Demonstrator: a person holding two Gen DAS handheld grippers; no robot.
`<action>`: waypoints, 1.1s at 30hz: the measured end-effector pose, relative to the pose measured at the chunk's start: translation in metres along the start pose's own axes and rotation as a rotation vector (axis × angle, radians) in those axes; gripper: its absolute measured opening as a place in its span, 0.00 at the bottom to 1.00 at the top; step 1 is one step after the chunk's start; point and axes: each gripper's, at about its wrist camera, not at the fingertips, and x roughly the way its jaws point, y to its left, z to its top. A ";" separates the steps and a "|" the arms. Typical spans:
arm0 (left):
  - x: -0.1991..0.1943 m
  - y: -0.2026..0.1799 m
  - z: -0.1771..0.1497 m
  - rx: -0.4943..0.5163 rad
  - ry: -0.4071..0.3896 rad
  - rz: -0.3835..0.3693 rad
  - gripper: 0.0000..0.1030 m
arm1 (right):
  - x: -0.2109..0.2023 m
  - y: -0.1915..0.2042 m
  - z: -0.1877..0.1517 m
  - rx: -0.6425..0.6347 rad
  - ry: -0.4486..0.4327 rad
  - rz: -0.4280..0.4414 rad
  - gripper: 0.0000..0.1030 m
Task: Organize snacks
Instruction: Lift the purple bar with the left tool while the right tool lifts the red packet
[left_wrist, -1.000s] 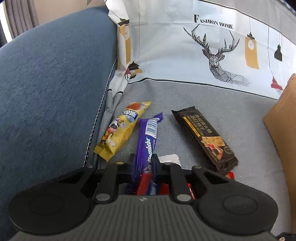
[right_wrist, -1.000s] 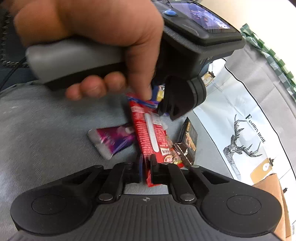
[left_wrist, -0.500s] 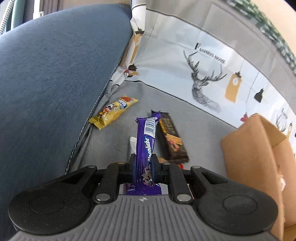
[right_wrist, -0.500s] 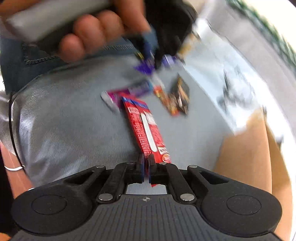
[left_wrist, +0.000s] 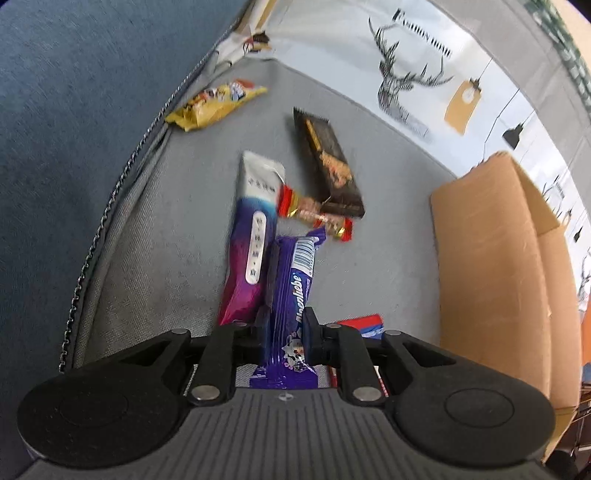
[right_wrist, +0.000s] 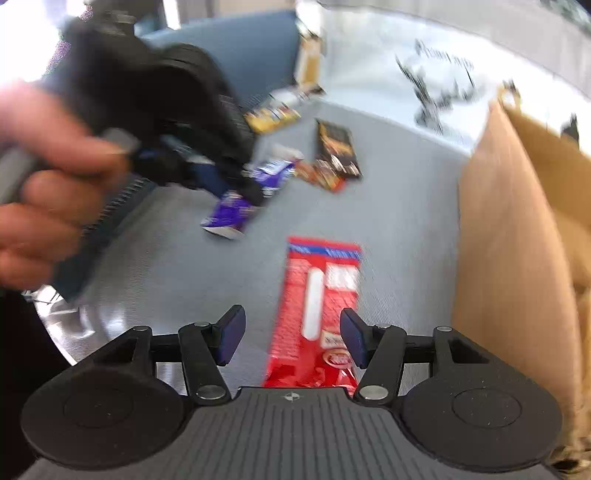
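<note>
Two snacks are in play beside the open brown cardboard box (left_wrist: 491, 266): the left gripper (left_wrist: 284, 325) clamps a purple foil-wrapped bar (left_wrist: 291, 299) for carrying, while the right gripper (right_wrist: 291, 339), jaws opening, frees the flat red packet (right_wrist: 317, 314), apparently for boxing.

The right gripper (right_wrist: 291, 338), clamped on the red wafer pack (right_wrist: 316, 317) a second ago, now has its jaws opening; the pack lies between the pads, free of both. The left gripper (left_wrist: 286, 325) now carries the purple chocolate bar (left_wrist: 293, 295) clear of the grey cushion (left_wrist: 166, 240), exposing the pink-and-white packet (left_wrist: 251, 236) and the small red-ended candy (left_wrist: 314, 214). The cardboard box (left_wrist: 491, 266) enters the left wrist view.
</note>
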 end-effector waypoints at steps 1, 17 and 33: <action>0.002 -0.001 0.000 0.006 0.007 0.017 0.17 | 0.006 -0.003 0.000 0.009 0.009 -0.004 0.61; 0.022 -0.025 0.001 0.131 0.034 0.074 0.16 | 0.014 -0.024 -0.001 0.120 -0.017 -0.007 0.43; 0.027 -0.036 0.000 0.156 0.032 0.060 0.15 | 0.017 -0.026 -0.005 0.157 0.004 -0.020 0.43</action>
